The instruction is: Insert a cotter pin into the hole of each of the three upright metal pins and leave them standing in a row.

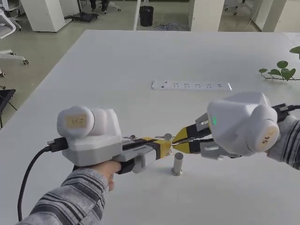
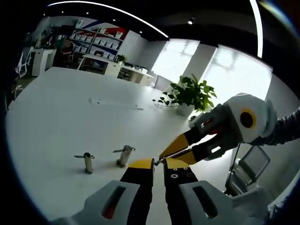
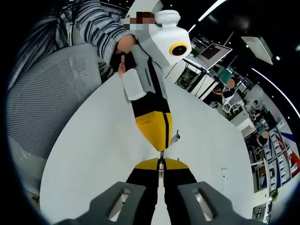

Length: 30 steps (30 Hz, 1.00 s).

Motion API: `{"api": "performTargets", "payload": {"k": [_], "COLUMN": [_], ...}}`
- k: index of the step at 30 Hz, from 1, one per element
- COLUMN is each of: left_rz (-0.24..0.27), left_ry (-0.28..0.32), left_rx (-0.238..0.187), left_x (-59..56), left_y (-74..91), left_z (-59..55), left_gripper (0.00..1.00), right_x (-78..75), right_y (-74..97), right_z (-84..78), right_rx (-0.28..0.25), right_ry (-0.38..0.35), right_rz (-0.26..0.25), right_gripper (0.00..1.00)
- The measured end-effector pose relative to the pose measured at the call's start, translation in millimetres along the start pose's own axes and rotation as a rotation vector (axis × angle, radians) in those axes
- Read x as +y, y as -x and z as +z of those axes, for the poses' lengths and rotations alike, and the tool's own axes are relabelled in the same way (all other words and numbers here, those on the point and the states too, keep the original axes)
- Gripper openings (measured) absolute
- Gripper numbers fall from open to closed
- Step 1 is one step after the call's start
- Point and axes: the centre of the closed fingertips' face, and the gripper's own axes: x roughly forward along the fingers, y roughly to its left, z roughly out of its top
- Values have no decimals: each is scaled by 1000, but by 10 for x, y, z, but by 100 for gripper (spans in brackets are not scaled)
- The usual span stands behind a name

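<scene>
- No text reads cleanly for you here; what follows is marks only
- On top of your left gripper (image 1: 166, 149), in the head view, a tan sticker (image 1: 75, 122) carries faint handwritten digits; they look like 4s with a dash, but you cannot read them for sure
- On the end of your right gripper (image 1: 177, 140) a round sticker (image 1: 268, 139) bears dark handwritten characters, turned sideways; the first may be a 5, the rest is unclear
- The white power strip (image 1: 191, 86) has small grey marks along its face; too small to read
- In the right gripper view a short line of dark print (image 3: 147, 120) sits on the left gripper's yellow tip; blurred, not legible
</scene>
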Motion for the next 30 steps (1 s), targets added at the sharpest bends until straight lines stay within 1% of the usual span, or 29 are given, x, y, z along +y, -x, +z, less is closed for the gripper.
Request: {"api": "performTargets", "payload": {"k": [2,8,11,15,17,18,19,20,21,23,24,25,26,28,30], "left_rz": [0,-8,-22,-30,-38,-38,-40,-46,-49,-55,-61,-67,-65,-77,-95], "left_ry": [3,29,34,2,-11,-22,-27,-41,-51,-89,-111,-126,-134,-161,-170], "left_rx": [0,-5,-13,-15,-10,-12,-13,-10,-10,-9,-9,-7,-4,0,-7], "left_x": [4,1,-22,-28,-38,-37,-38,-45,-45,-46,-47,-49,-43,-41,-62], "left_y": [0,-11,-14,-10,-5,0,2,8,13,29,37,41,46,58,73], "left_z": [0,2,2,5,-3,-2,-2,-8,-8,-16,-24,-32,-42,-70,-82], "left_gripper": [0,0,0,0,0,0,0,0,0,0,0,0,0,0,0], "right_x": [-2,-4,-5,-2,14,-3,-4,10,25,23,27,27,5,11,50], "right_y": [-3,2,6,14,14,15,17,19,22,26,27,34,32,43,62], "right_z": [5,5,-1,4,7,3,2,1,-9,-40,-43,-50,-78,-88,-62], "right_rx": [-2,-1,-4,-19,-37,-50,-61,-71,-79,-92,-97,-113,-129,-162,-189], "right_ry": [-4,-8,-36,-103,-174,-220,-249,-286,-351,-431,-448,-502,-540,-623,-677], "right_rz": [-4,-9,-10,-9,0,-6,-2,10,22,25,29,32,43,62,86], "right_gripper": [0,0,0,0,0,0,0,1,4,7,8,8,8,8,8]}}
